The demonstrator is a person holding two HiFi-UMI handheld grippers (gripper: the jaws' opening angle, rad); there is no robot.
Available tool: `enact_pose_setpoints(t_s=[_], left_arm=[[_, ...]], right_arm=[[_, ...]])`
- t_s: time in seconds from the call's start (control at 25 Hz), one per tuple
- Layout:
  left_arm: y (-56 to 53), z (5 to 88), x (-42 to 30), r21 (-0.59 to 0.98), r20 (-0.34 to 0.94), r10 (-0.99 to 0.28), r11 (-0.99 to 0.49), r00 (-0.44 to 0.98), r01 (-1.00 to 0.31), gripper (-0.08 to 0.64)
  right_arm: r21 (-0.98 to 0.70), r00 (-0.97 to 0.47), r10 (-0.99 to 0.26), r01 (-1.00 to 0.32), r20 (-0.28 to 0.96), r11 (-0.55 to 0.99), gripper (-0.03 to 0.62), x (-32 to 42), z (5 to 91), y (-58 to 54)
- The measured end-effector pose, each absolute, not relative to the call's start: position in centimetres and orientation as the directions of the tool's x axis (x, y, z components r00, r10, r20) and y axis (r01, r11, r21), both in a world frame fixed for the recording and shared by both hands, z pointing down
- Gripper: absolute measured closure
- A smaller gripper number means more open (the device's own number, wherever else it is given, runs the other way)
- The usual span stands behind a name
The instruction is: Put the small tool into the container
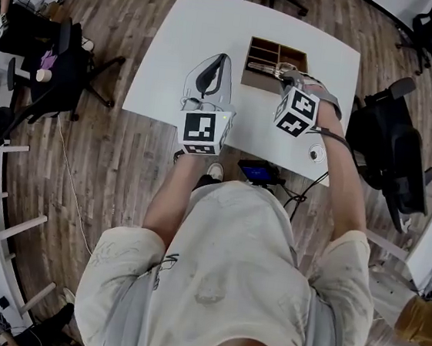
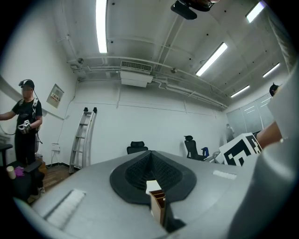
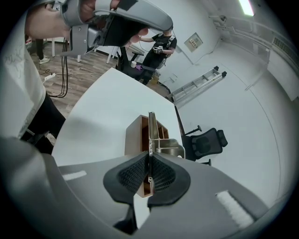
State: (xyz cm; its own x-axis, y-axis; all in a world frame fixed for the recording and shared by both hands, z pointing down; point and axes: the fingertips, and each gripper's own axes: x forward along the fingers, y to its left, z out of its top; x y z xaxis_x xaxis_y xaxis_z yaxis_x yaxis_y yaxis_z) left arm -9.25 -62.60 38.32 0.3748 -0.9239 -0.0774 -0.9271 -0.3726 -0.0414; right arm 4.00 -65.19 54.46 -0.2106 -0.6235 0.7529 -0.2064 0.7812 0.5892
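Tool (image 3: 163, 147) clenched in right gripper (image 3: 149, 173) jaws, long axis ahead, directly over container (image 3: 134, 135) at desk (image 3: 103, 116) far edge. Left gripper (image 2: 150, 170) jaws closed, empty.

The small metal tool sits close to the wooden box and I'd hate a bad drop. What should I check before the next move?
1. Right claw clamped on the thin silver metal tool: ok.
2. Tool above the brown wooden compartment box: ok, per the head view.
3. Which compartment lies under the tool: cannot tell.
4. Tool touching the box walls: cannot tell.
5. Left claw shut, empty, apart from the box: ok.
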Motion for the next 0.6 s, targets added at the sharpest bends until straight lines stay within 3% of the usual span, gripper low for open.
enact_pose_setpoints(t_s=[0.6], left_arm=[[-62.4,38.3,-9.5,-0.054,-0.07,-0.926,-0.367,0.371,-0.928,0.549]], right_arm=[[0.546,-0.158,-0.574,-0.186,0.804,0.817,0.583,4.3,57.4,-66.7]])
